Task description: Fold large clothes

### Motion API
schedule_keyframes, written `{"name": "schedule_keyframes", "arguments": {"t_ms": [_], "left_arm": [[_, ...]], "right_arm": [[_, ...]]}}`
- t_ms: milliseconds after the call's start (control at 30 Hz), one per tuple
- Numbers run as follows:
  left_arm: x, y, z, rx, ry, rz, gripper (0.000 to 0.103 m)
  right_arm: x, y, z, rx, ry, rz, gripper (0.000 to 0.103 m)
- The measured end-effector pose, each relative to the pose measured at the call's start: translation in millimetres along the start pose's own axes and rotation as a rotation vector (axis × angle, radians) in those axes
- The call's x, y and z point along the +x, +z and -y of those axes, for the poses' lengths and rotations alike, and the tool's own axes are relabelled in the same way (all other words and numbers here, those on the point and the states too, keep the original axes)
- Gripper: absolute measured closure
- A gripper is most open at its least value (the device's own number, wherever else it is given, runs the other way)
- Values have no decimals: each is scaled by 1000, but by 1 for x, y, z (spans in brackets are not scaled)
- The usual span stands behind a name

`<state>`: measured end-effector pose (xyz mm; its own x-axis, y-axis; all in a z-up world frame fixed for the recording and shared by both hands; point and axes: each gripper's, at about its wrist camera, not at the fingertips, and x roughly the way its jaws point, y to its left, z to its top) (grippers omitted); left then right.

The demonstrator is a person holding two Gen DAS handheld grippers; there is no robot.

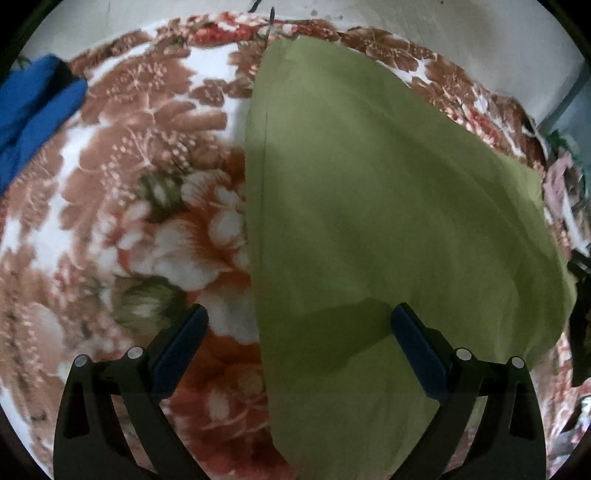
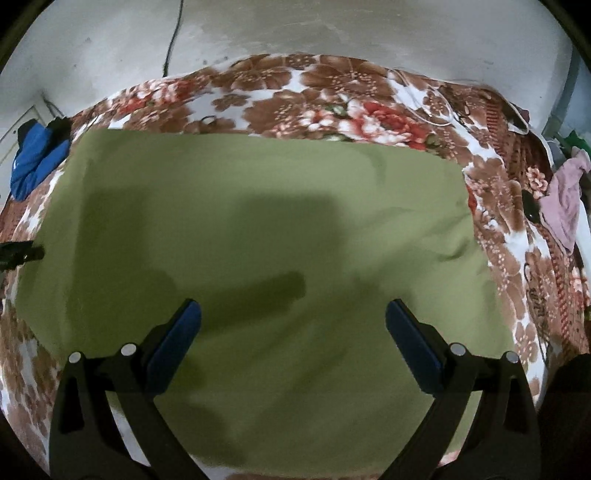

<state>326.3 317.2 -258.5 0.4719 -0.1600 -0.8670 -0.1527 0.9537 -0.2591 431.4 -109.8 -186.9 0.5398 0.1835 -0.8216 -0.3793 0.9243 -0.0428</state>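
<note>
Nothing to read here, from either of my wrist cameras: no words, labels, brand marks or numbers that I can make out.

Green cloth (image 2: 258, 221): thin woven fabric, matt, smooth with faint creases. Floral blanket (image 1: 147, 155): plush, fleecy pile, soft matt nap. Blue garment (image 1: 33, 107): matt cloth, crumpled. Pink garment (image 2: 565, 206): soft matt cloth. Left gripper (image 1: 299, 347) and right gripper (image 2: 293, 341): black matt plastic arms, dull metal pins, smooth blue pads on the jaws. Wall (image 2: 332, 33): rough, stained plaster.
</note>
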Motion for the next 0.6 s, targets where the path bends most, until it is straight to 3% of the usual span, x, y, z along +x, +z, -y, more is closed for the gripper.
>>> {"name": "schedule_keyframes", "arguments": {"t_ms": [233,333,467,533,600], "left_arm": [[16,-3,20,33,-177,-27,6],[30,-5,32,68,-138,-72,6],[39,-6,37,7,-127,-102,8],[41,-6,43,18,-136,-127,20],[41,-5,45,30,-135,-136,47]], "right_arm": [[-1,-13,-16,-26,-17,-14,5],[1,-14,-18,-18,-16,-18,5],[5,-13,-23,-19,-12,-17,5],[6,-12,-25,-25,-8,-16,5],[8,-11,-27,-36,-14,-21,5]]}}
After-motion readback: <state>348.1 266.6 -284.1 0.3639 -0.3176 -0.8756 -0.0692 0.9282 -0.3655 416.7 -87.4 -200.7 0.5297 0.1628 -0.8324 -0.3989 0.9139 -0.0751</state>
